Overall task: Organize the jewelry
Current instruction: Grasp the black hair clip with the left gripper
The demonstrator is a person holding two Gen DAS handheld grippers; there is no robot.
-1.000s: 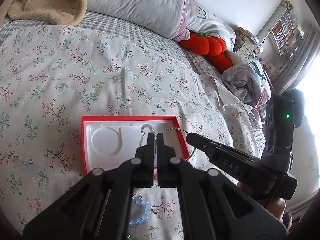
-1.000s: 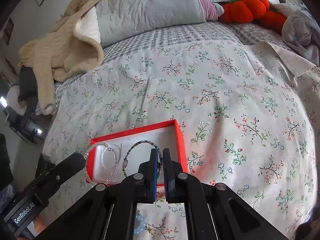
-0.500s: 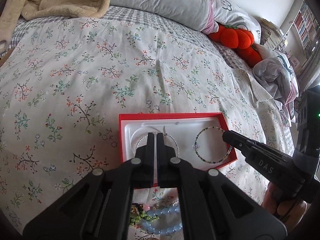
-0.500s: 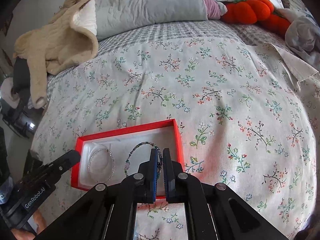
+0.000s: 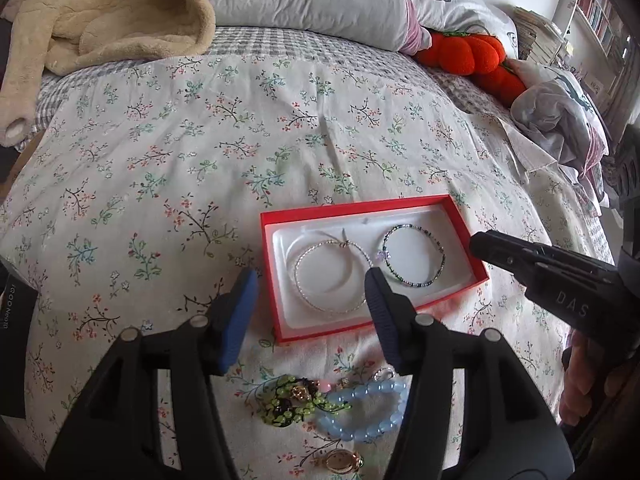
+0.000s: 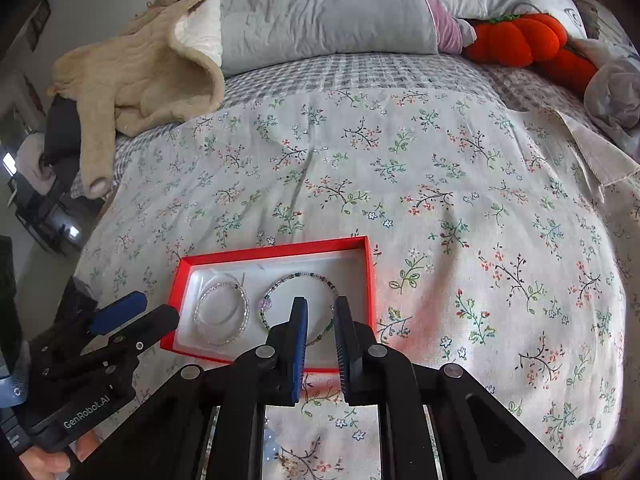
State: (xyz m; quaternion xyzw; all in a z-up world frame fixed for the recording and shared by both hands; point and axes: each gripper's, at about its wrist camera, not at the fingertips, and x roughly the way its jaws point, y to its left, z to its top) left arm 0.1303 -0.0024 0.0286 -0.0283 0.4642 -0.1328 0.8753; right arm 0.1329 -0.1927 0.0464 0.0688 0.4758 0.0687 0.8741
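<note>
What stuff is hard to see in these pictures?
- Blue bead bracelet: left wrist view, partly behind the left gripper finger.
- Gold trinket: left wrist view, at the bottom edge, too small to name.
- Dark bead bracelet in the red box: right wrist view, near side behind the right gripper.

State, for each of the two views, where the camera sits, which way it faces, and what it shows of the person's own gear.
Left wrist: on the left gripper, open, above the red box; the right gripper enters from the right.
Right wrist: on the right gripper, slightly open over the box; the left gripper shows lower-left.
Shared: box, both bracelets, pillow.
</note>
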